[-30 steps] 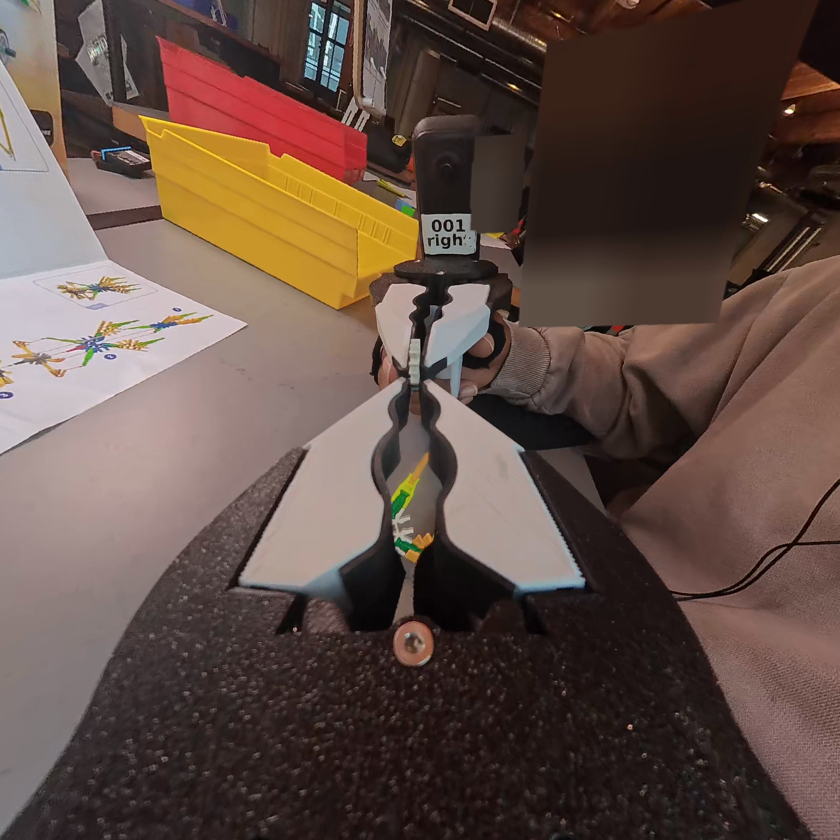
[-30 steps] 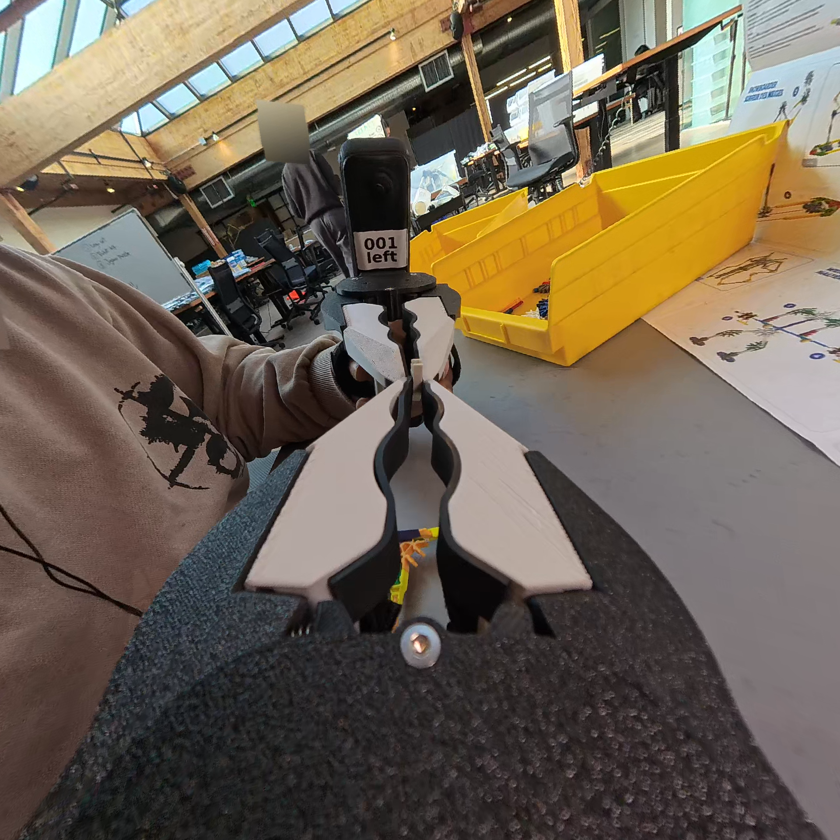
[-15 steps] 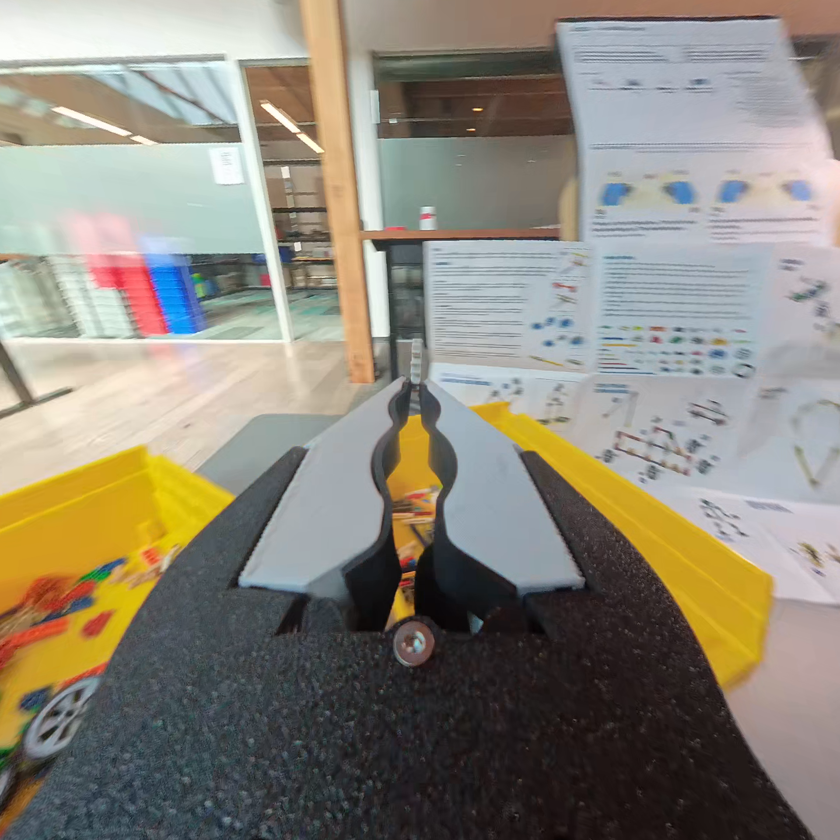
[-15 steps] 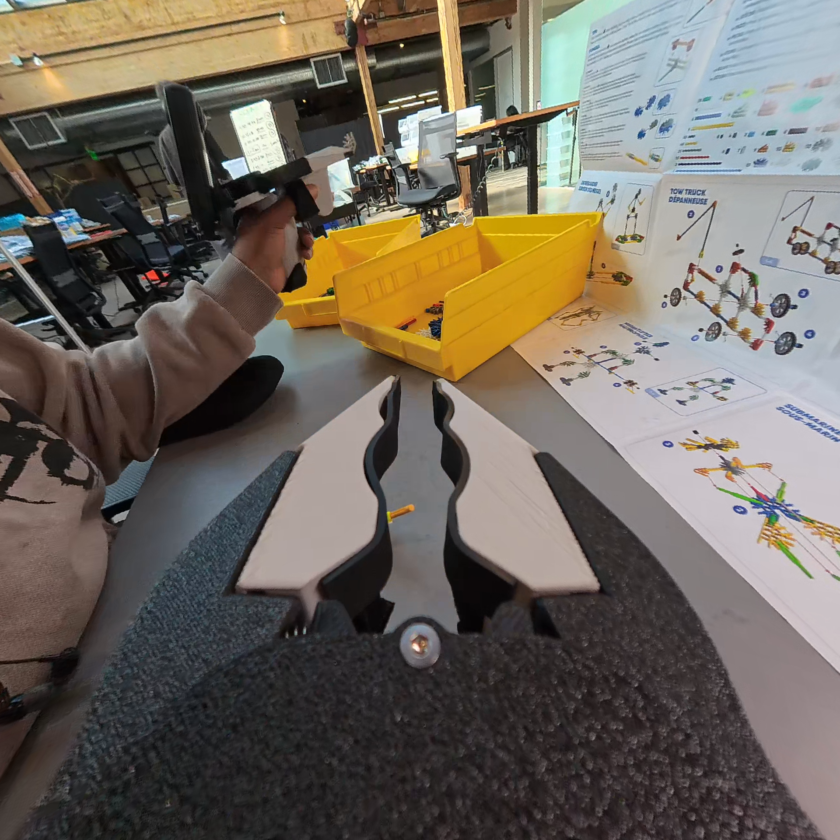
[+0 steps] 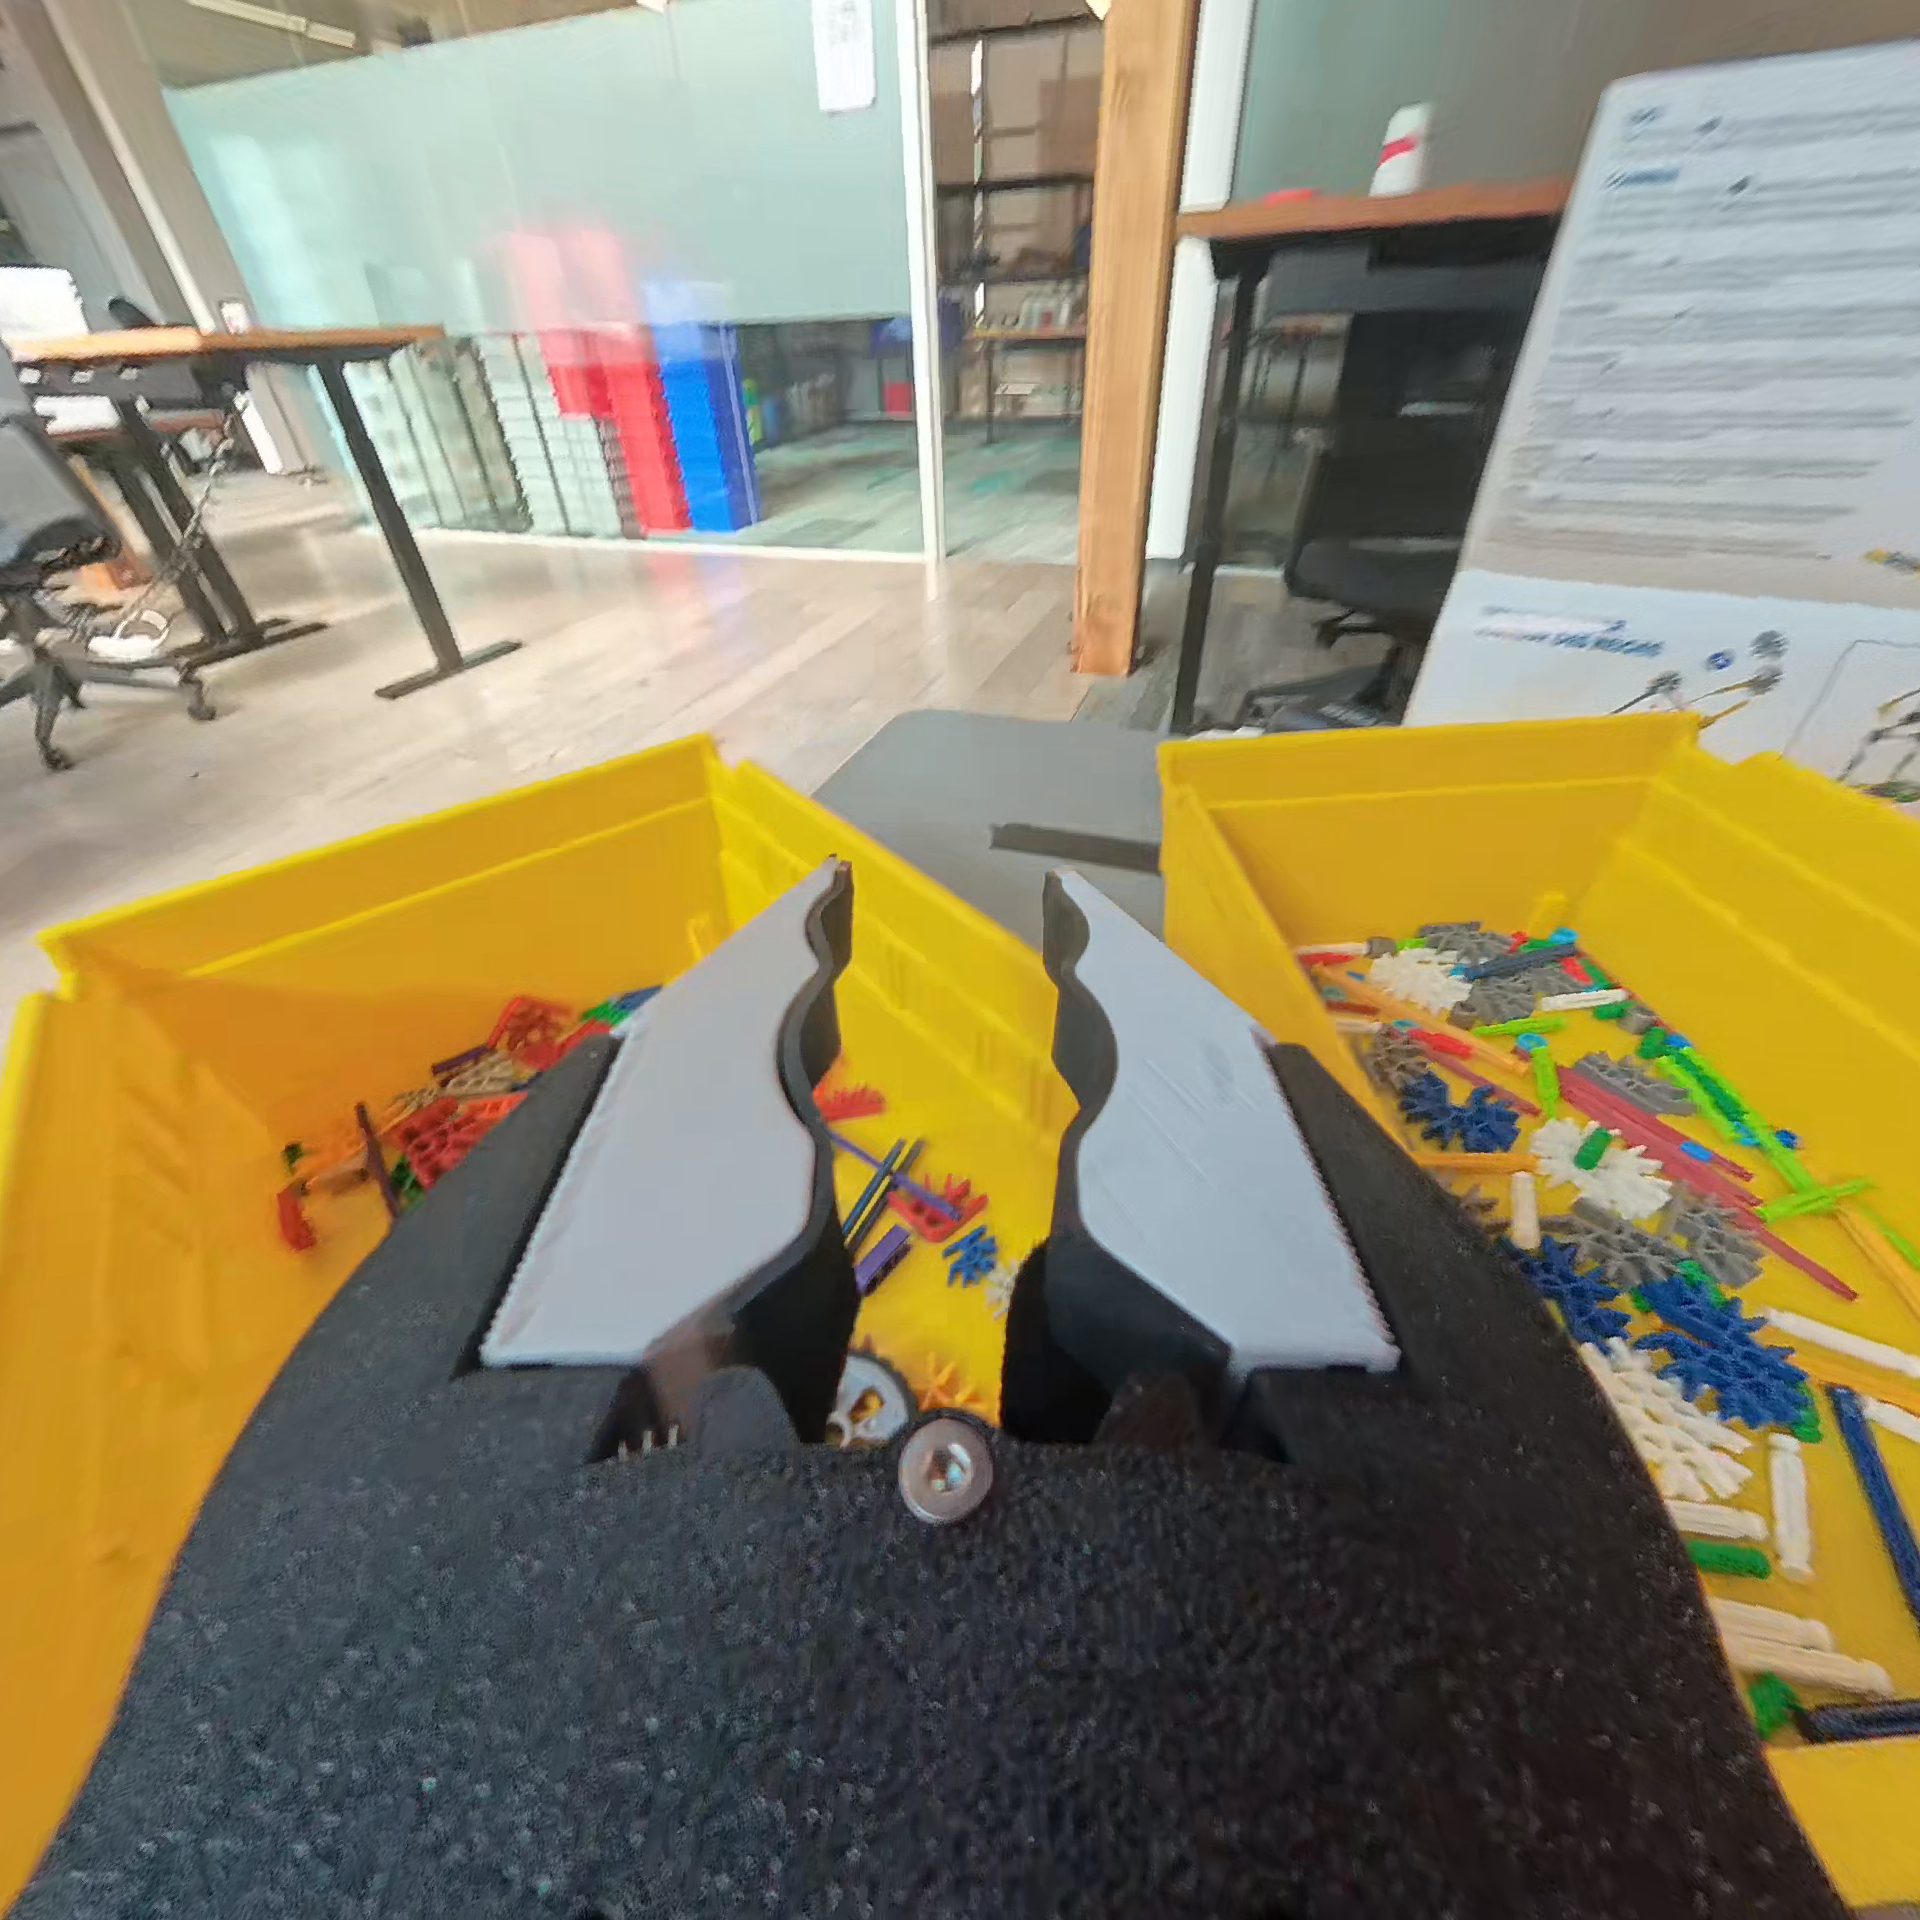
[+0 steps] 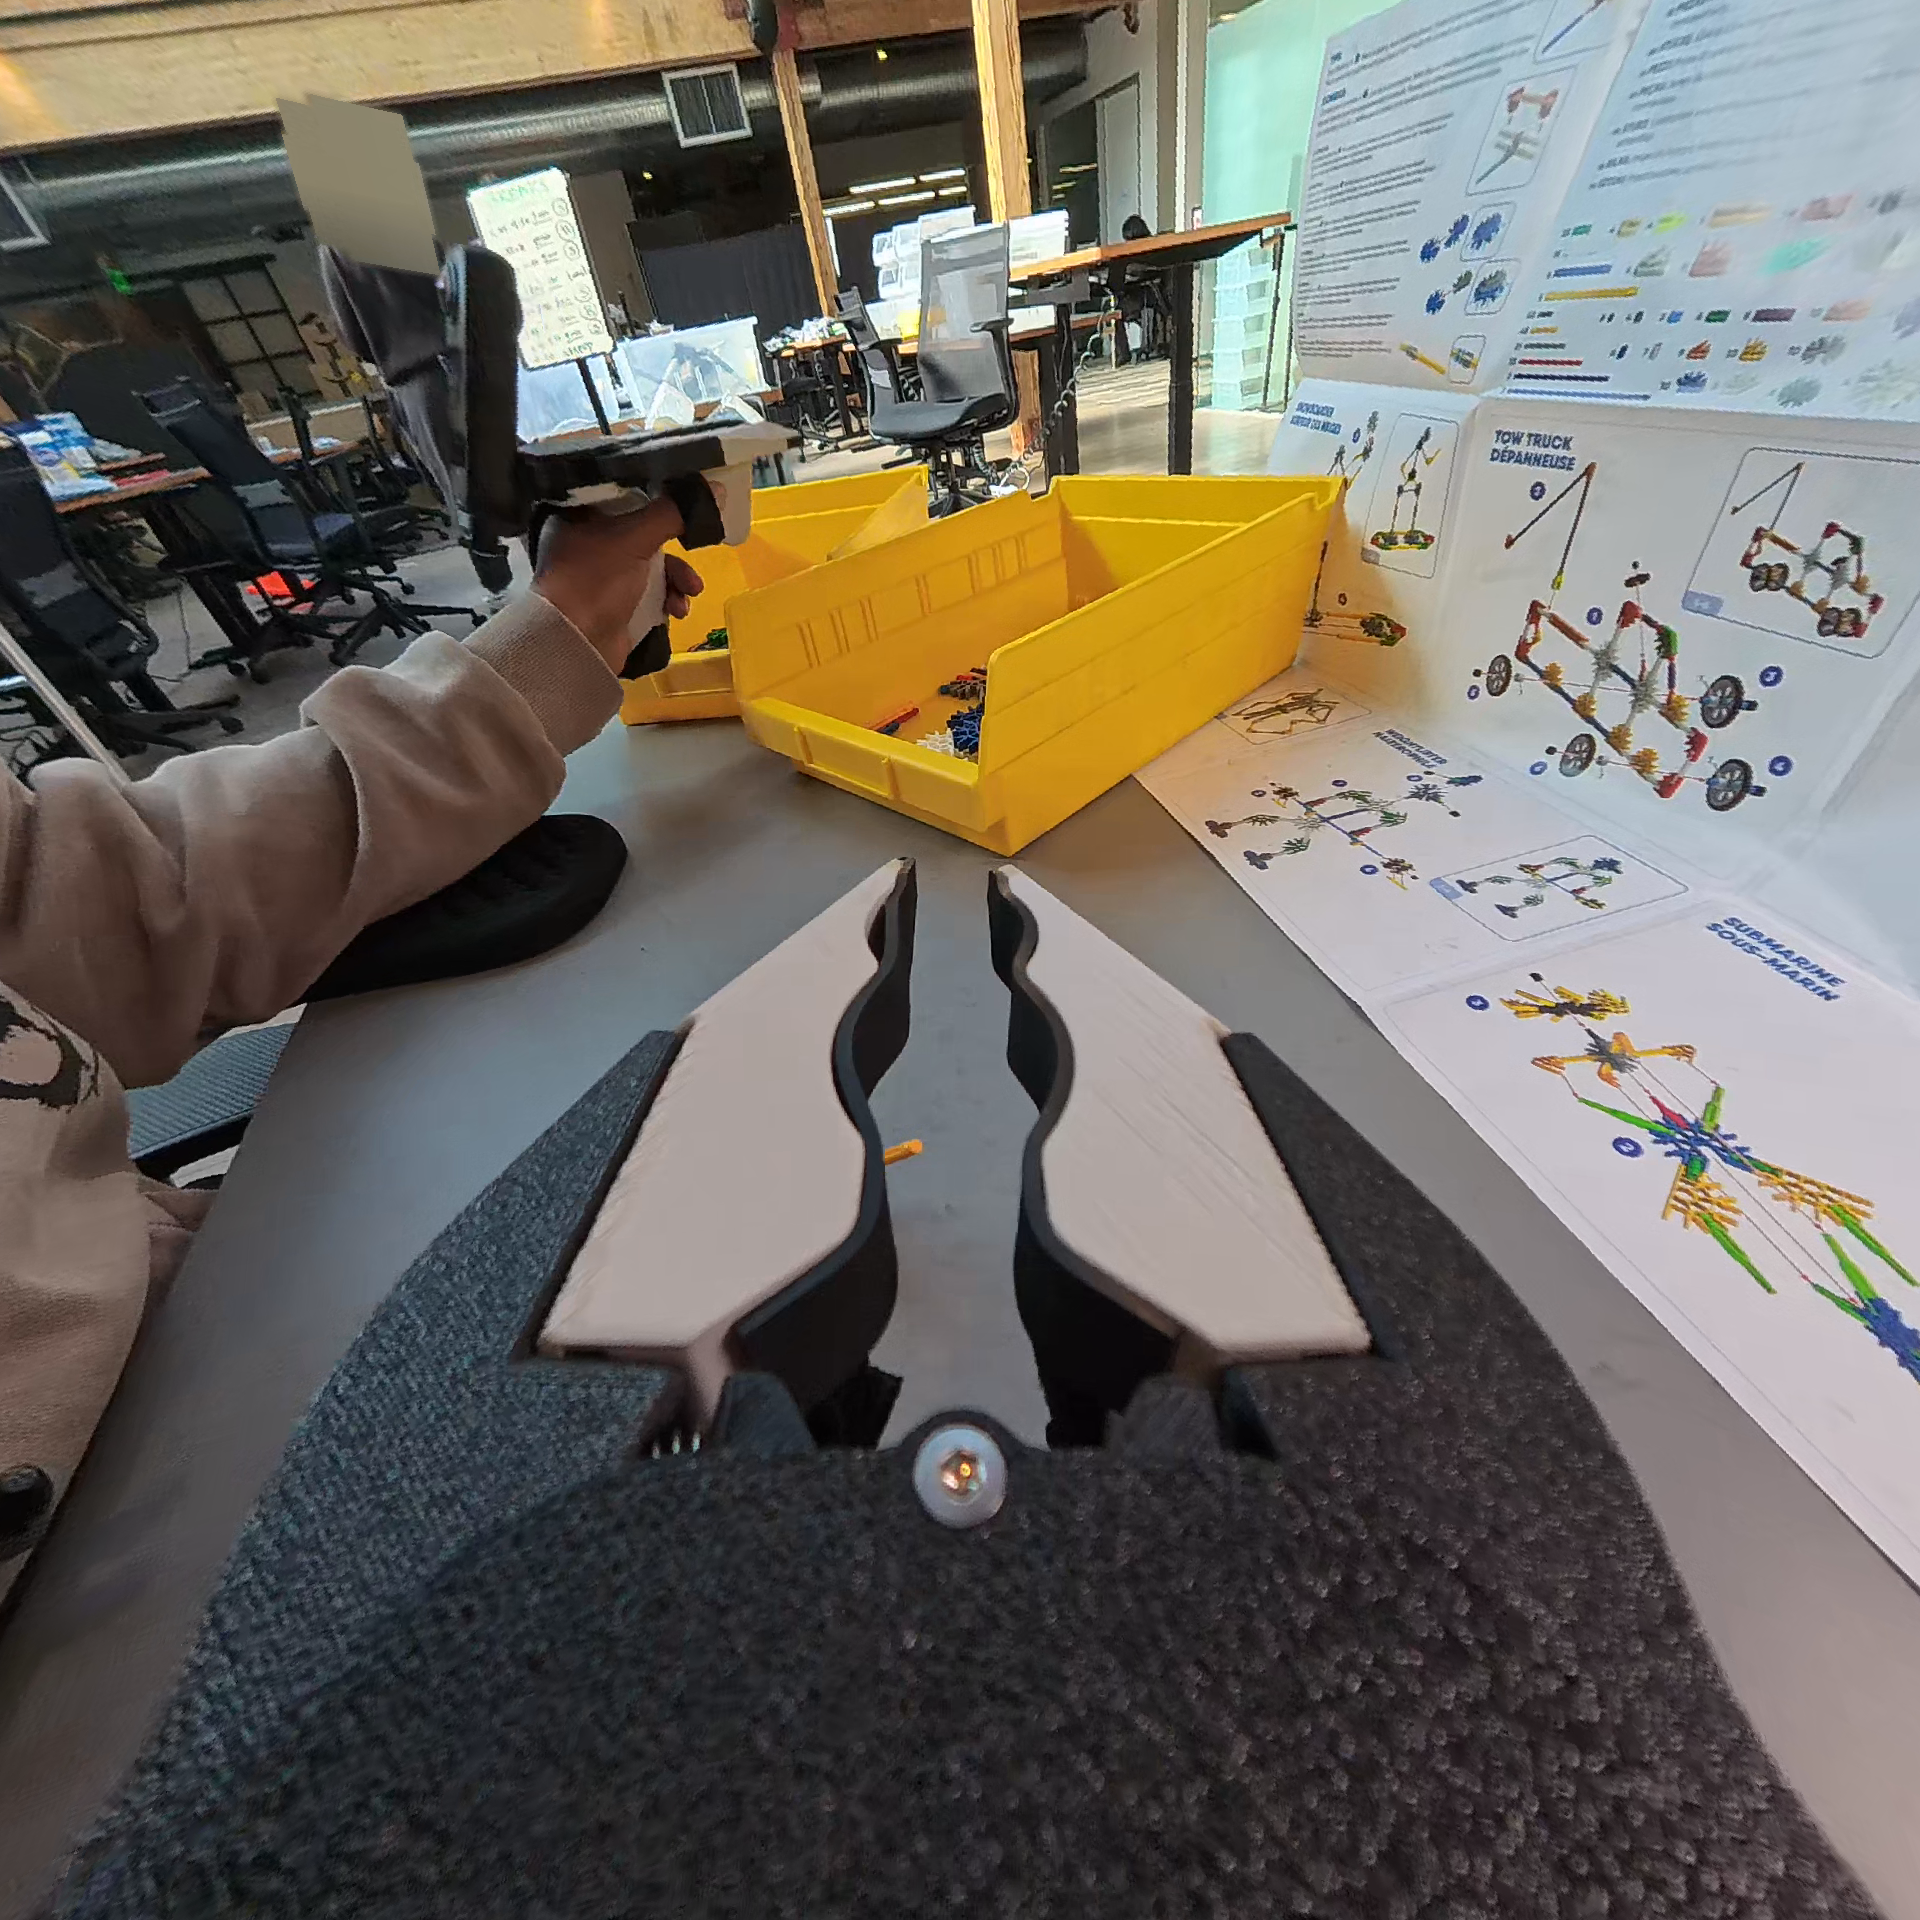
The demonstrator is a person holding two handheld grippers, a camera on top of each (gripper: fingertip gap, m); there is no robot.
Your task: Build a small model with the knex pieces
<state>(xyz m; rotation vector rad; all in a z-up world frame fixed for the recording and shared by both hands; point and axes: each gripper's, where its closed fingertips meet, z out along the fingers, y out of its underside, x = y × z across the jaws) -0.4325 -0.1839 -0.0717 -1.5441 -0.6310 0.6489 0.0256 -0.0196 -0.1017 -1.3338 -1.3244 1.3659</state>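
Left gripper (image 5: 945, 894): fingers spread, nothing between them, hovering above the inner wall of the left yellow bin (image 5: 312, 935). Below and between the fingers lie loose construction-toy pieces (image 5: 914, 1205): red connectors, thin rods, a small wheel near the finger roots. To the right of the fingers, a second yellow bin (image 5: 1455, 810) holds more rods and snowflake-shaped connectors in white, blue and grey.

Right gripper (image 6: 951, 883): fingers spread, empty, low over the grey tabletop (image 6: 727, 914). A small orange piece (image 6: 902, 1149) lies on the tabletop between the fingers, close to the left one.

Handling judgement: the pieces look light, rigid, smooth plastic; rods are best pinched across mid-length, flat connectors by their edges. Thin ones lying flat will likely be hard to lift and may skid.

Room: bin walls hem the left fingers on both sides. Ahead of the right fingers the tabletop is open up to the bins; instruction sheets (image 6: 1558, 935) lie to the right, a sleeve (image 6: 312, 810) to the left.
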